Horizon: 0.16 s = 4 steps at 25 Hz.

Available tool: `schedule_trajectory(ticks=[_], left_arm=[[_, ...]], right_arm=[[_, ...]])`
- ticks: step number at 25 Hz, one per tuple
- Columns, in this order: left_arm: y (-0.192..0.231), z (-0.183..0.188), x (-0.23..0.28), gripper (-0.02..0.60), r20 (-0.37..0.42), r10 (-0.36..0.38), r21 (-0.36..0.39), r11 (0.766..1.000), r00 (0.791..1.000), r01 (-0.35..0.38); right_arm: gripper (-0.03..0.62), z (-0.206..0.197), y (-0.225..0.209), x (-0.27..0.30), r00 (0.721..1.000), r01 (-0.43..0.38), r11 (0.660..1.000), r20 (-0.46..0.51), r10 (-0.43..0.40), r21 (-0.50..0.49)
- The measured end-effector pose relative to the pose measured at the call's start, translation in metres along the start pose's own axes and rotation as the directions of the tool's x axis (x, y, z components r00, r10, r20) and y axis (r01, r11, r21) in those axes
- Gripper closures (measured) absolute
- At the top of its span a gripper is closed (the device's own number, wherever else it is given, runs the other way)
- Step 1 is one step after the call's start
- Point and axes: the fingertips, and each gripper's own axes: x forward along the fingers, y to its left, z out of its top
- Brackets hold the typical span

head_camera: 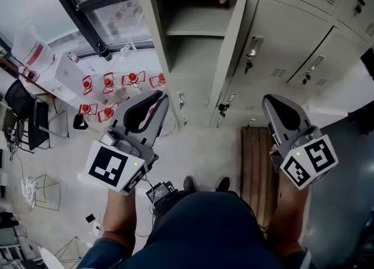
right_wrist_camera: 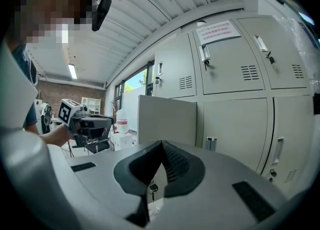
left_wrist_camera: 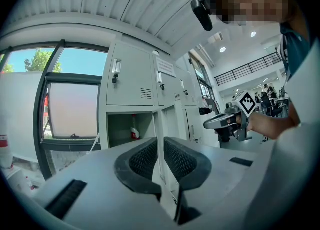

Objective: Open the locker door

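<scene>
The notice is too small to read; the red thing in the open locker is too small to identify

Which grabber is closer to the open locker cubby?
Left. The left gripper points at the open compartment from just in front; the right gripper faces closed lockers beyond the open door.

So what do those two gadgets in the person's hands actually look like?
The left gripper and right gripper each have a smooth grey plastic body, two curved, ribbed black jaws, and a white cube bearing black square markers and a small green light. The person wears dark blue clothing.
</scene>
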Motion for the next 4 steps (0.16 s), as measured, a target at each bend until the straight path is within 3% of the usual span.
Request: schedule_trajectory(ticks=[4], left_arm=[[0.0039,-0.0020,0.0032,0.529,0.014,-0.011,-0.003,1.000,1.000,0.011]], right_arm=[[0.560,-0.0031,0.0004,0.0055,1.000,0.004,1.000,-0.004,-0.004,0.000]])
